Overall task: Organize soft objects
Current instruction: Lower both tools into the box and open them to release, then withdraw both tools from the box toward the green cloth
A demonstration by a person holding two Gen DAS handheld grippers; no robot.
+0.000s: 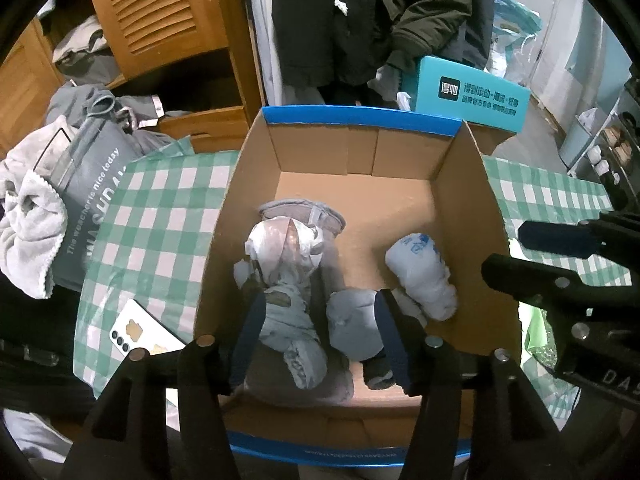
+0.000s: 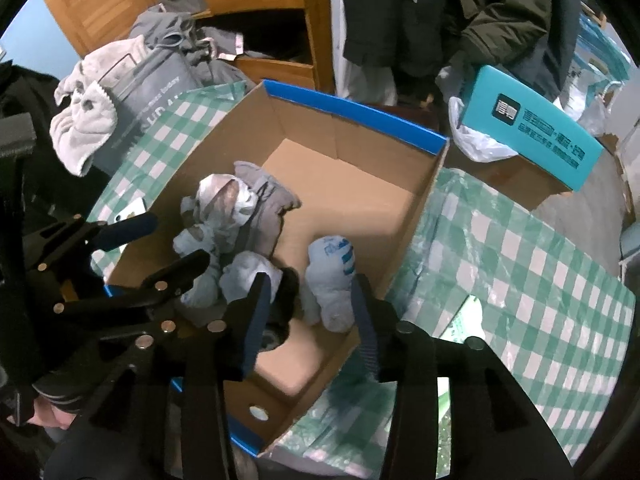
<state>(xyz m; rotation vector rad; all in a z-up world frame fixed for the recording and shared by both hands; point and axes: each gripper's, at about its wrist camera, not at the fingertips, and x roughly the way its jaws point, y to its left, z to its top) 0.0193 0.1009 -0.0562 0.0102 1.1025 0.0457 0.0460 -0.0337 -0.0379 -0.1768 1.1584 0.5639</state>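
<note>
Left gripper (image 1: 320, 332) over cardboard box (image 1: 360, 120), jaws spread, straddling pale bundles, pads not pressing. Right gripper (image 2: 308, 312) beside it, jaws parted, nothing pinched; white rolled sock (image 2: 332, 276) lies loose between them. Soft things sit in box's near half. Looks like drop-off step. Next: lift clear, reach grey towel (image 1: 32, 232) on checked cloth (image 1: 160, 208).

Rolled pale socks (image 1: 420, 276) inside cardboard box (image 1: 460, 208)

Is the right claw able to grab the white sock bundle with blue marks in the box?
Probably yes. The right claw hangs open over the cardboard box, and the white sock bundle lies right between its tips with nothing on top of it.
</note>
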